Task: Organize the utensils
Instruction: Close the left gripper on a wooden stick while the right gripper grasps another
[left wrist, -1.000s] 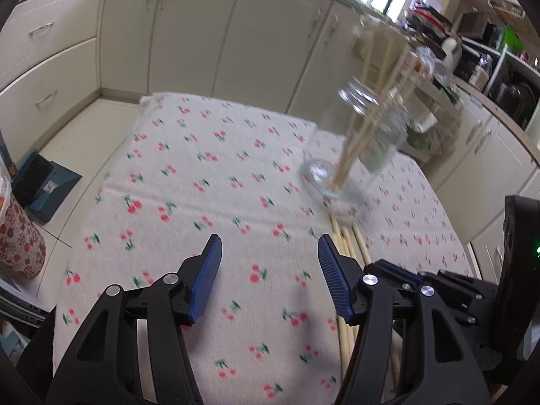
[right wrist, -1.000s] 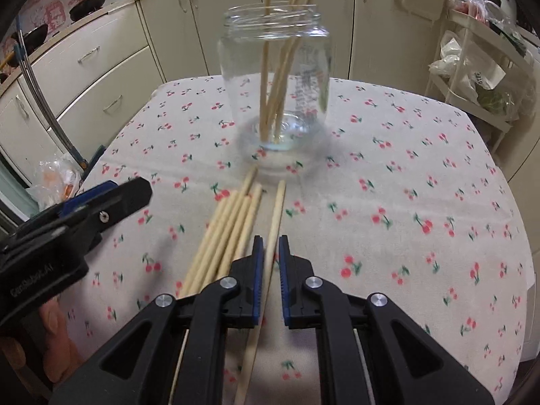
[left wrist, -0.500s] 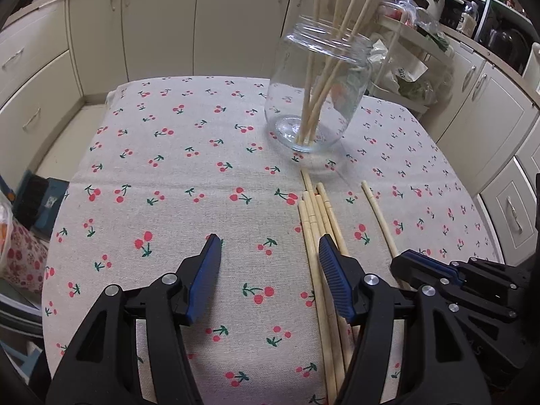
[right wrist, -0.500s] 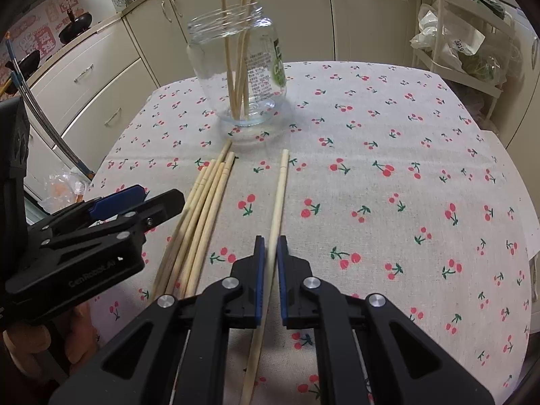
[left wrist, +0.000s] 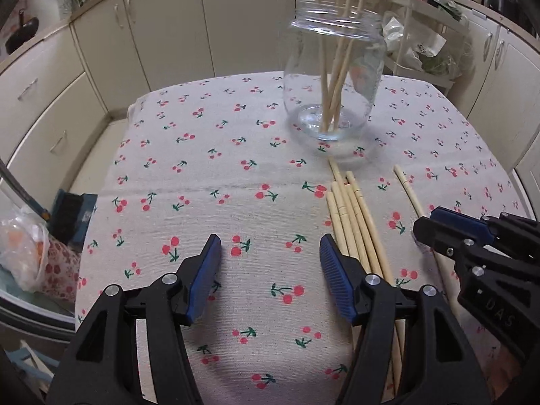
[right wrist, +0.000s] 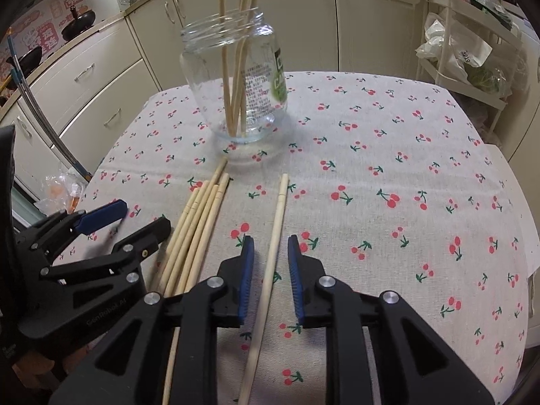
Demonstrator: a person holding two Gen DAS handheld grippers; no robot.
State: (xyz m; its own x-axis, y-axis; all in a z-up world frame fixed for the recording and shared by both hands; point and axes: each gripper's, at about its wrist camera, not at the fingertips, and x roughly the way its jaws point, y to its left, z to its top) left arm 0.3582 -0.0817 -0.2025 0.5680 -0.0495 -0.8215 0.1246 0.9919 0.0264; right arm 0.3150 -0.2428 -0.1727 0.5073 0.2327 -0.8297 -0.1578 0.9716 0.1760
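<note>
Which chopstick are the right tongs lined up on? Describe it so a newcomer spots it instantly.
Start at the glass jar on the cherry-print tablecloth. In front of it lies a bundle of chopsticks. The lone chopstick lies apart, to the bundle's right, touching none, and runs between the open right tongs.

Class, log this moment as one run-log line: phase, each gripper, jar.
phase: pre-grasp | right gripper: open, straddling lone chopstick | left gripper: open, empty | glass jar: upright, holds chopsticks

Jar blocks far centre; cloth rightward open.
</note>
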